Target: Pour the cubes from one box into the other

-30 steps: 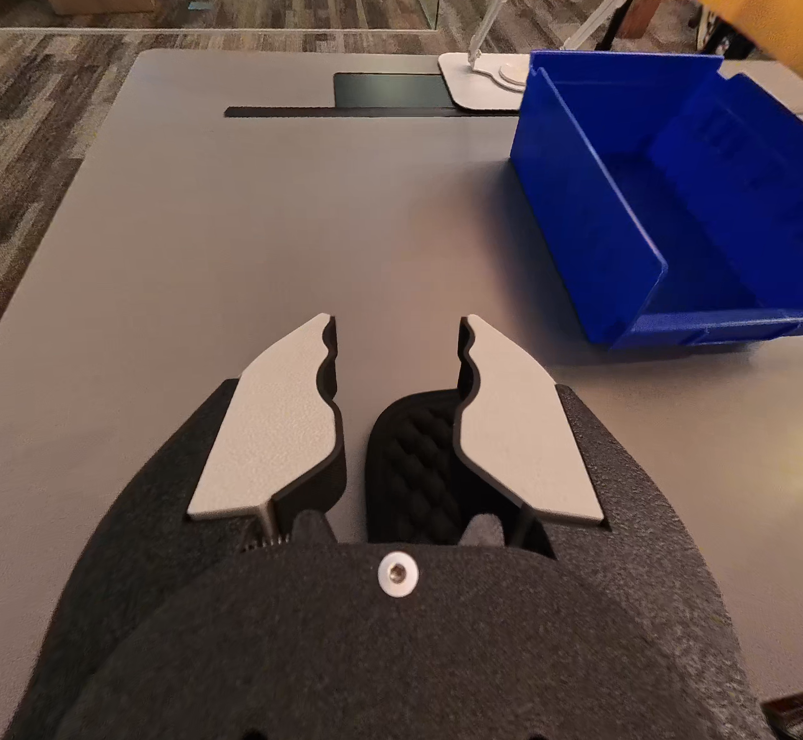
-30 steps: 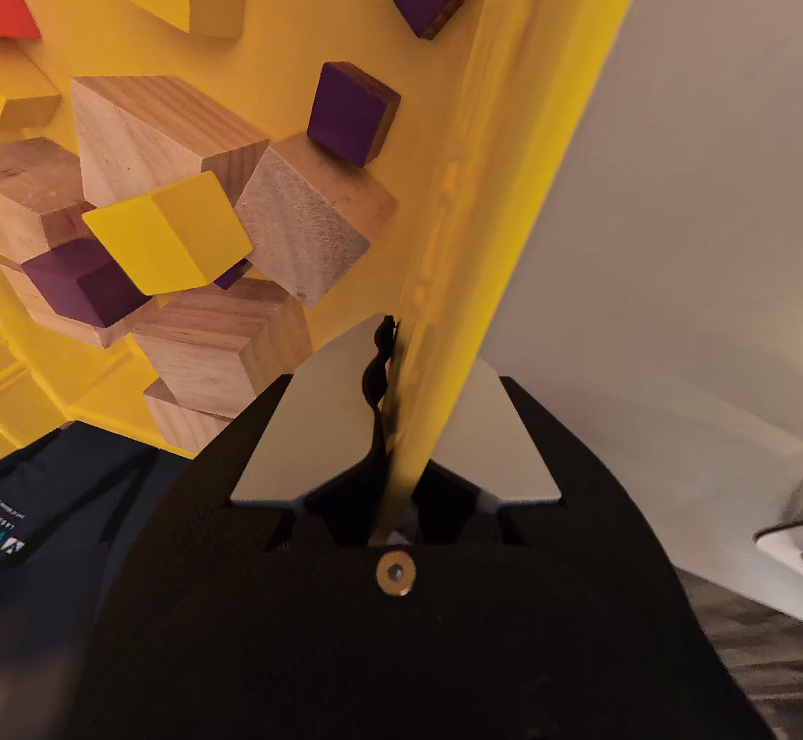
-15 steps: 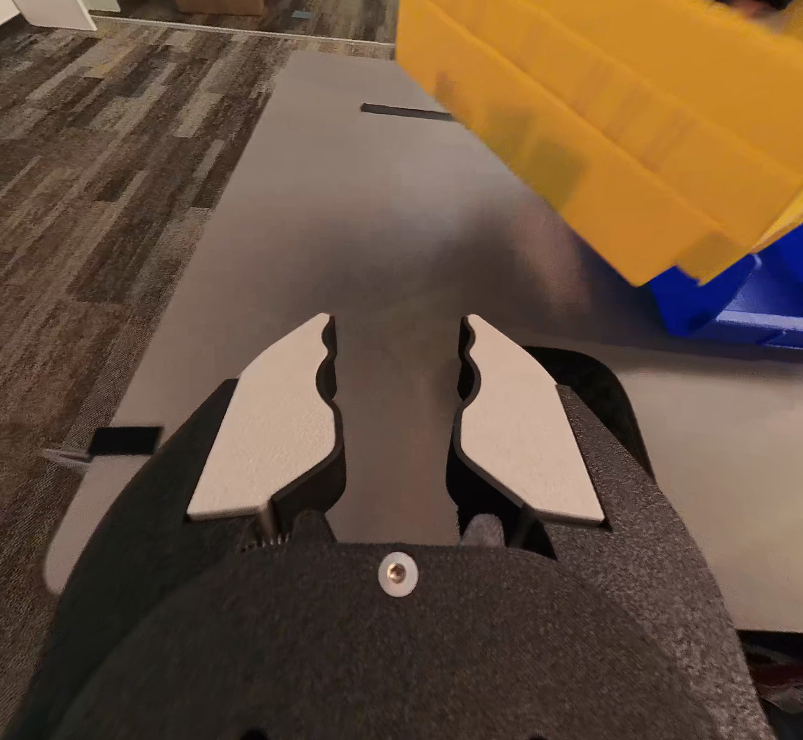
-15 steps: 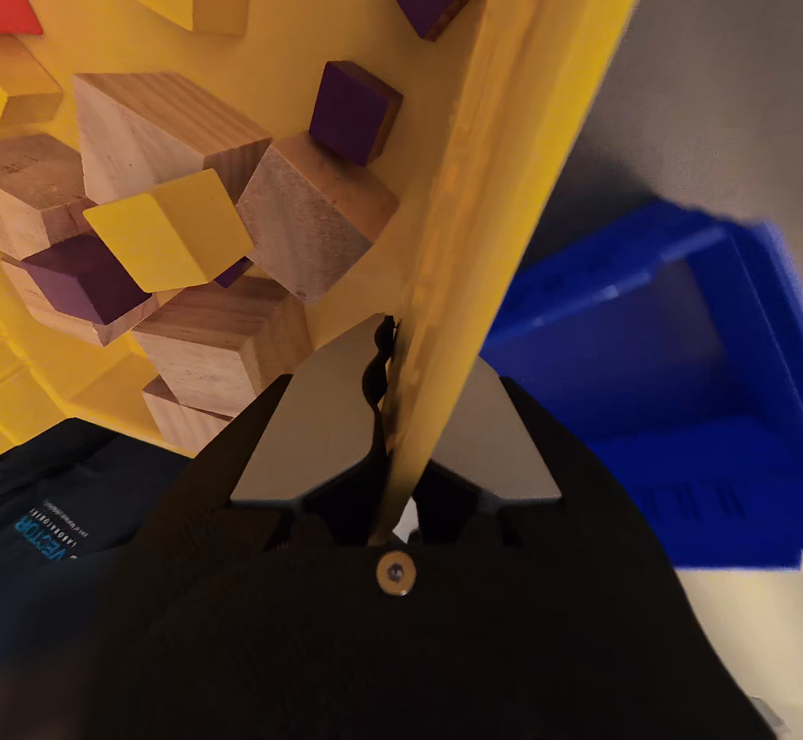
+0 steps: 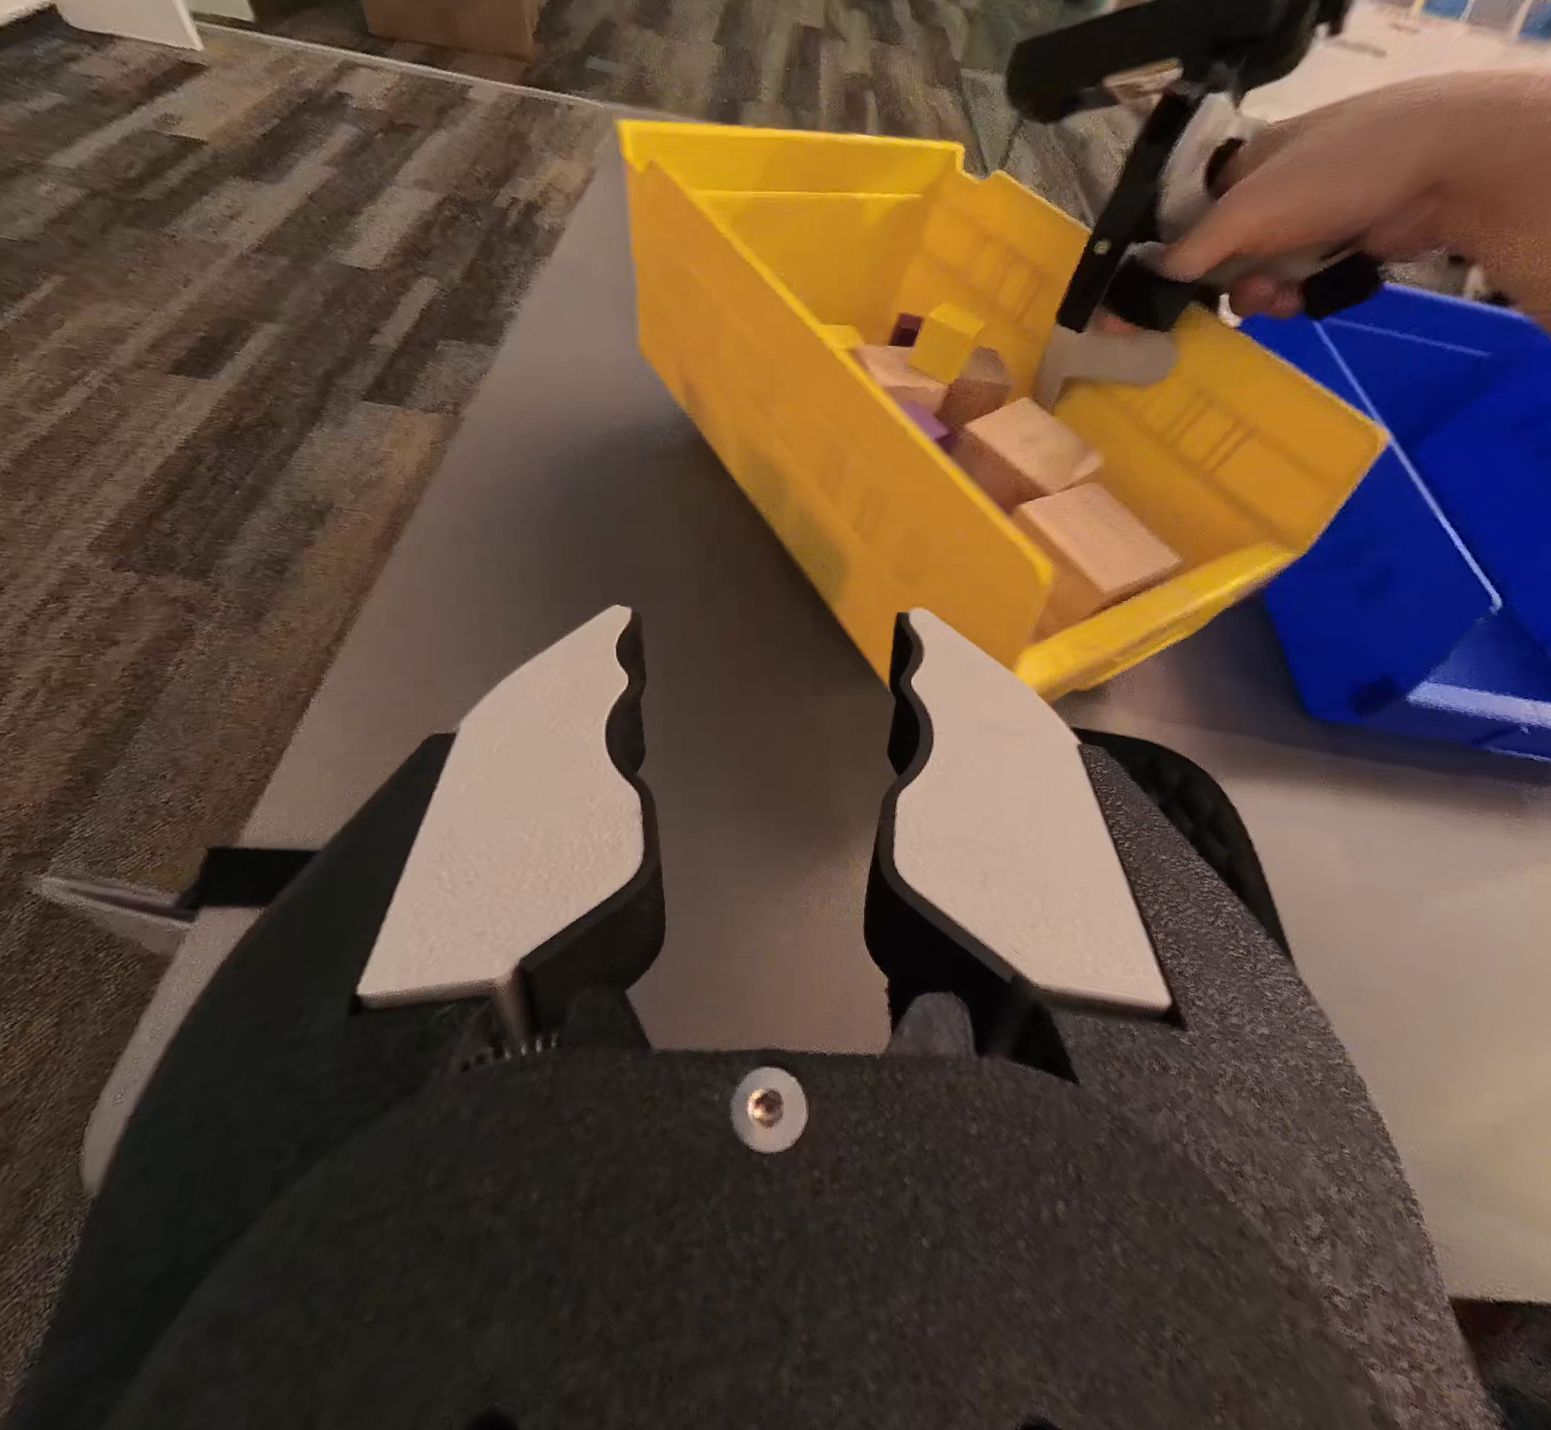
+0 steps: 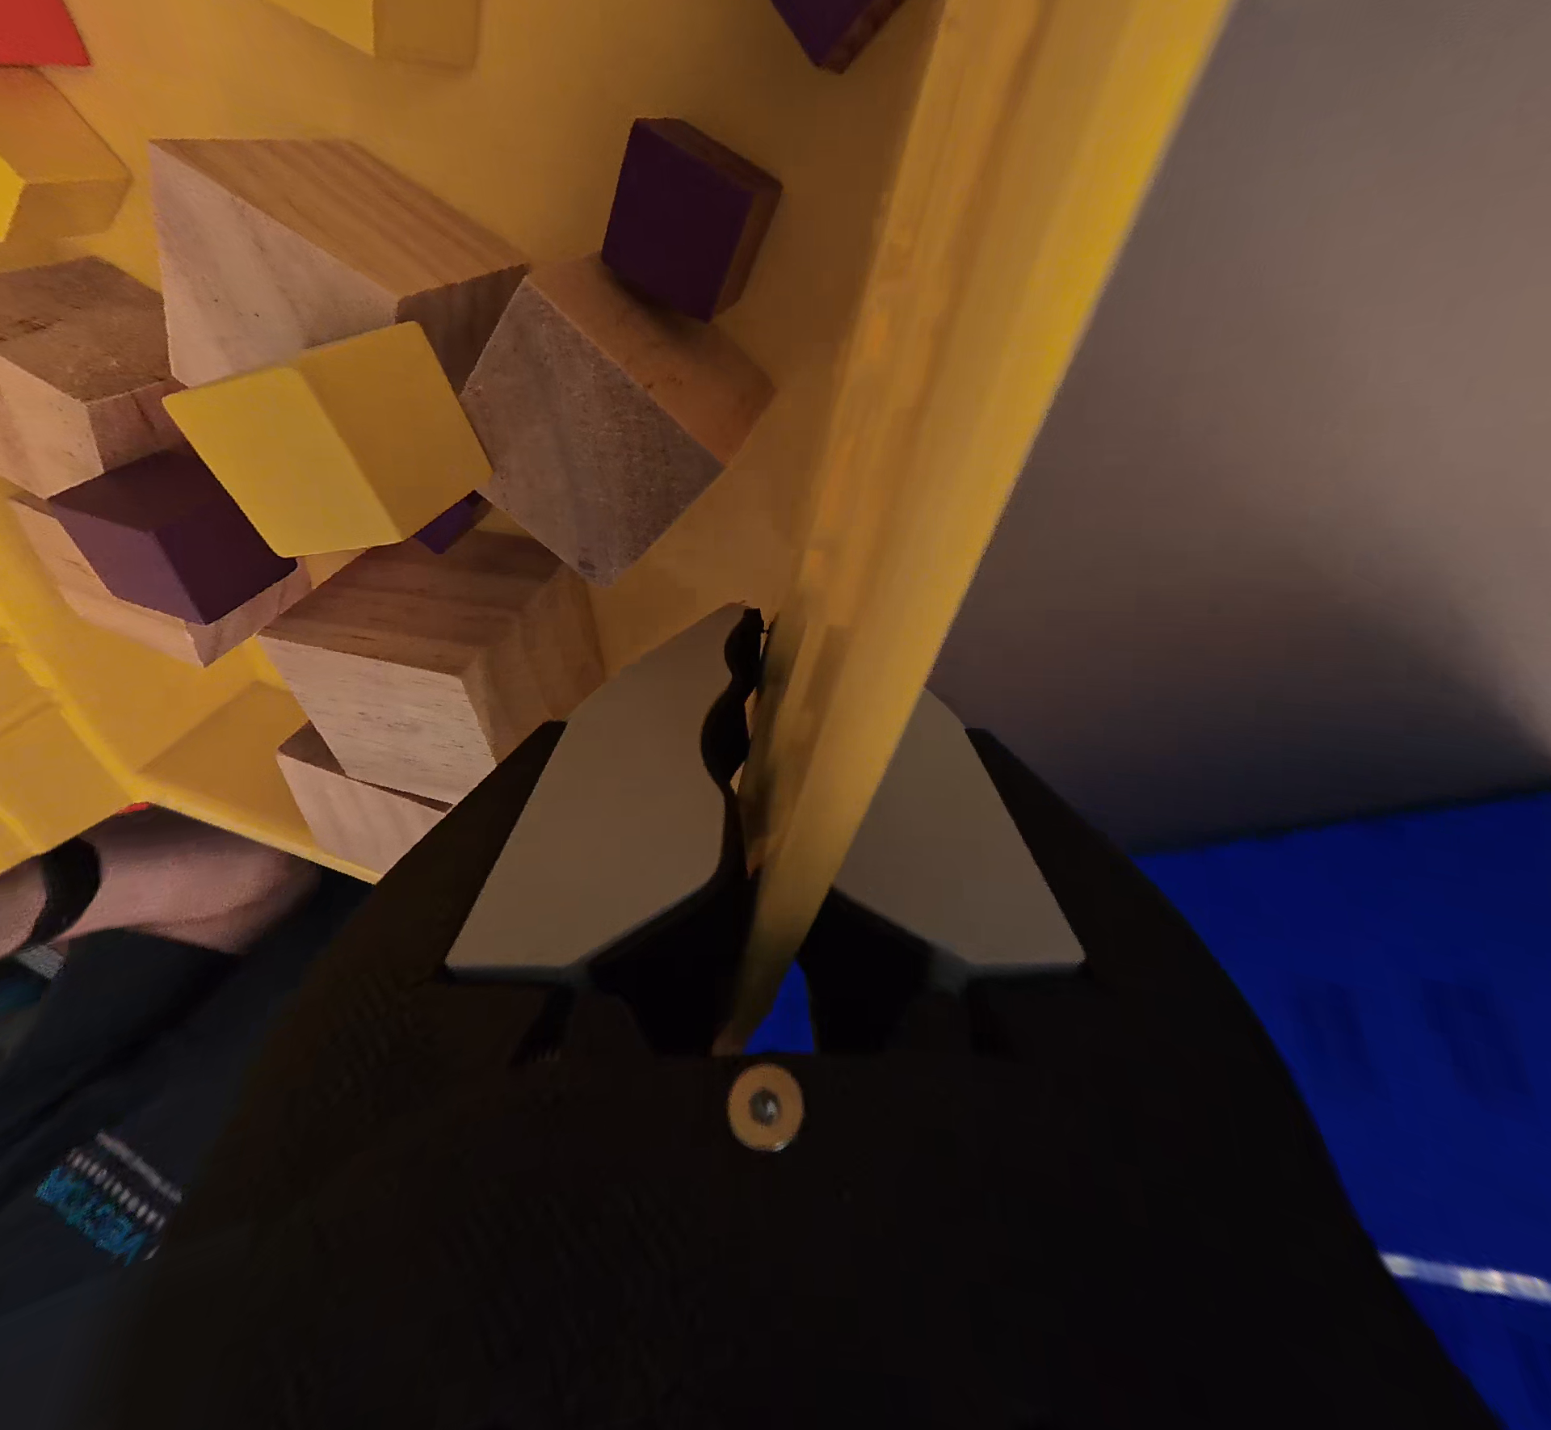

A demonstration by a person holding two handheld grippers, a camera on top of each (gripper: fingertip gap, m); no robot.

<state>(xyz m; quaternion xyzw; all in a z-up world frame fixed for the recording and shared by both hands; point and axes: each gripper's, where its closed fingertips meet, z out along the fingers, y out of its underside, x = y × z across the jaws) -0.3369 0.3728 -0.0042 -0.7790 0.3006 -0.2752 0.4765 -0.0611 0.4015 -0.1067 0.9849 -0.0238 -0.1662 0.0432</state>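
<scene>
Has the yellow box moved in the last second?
Yes. The yellow box, clamped by the right gripper, came down left of the blue box.

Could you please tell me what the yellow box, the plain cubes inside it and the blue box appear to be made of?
Yellow open-topped box: probably moulded plastic, smooth and slightly glossy, with thin walls and ribbed sides.
Plain pale cubes: unpainted wood, matt, with visible grain lines and rougher end grain.
Blue open-topped box: seemingly the same kind of plastic, uniform in colour with a thin rim and a faint sheen.
</scene>
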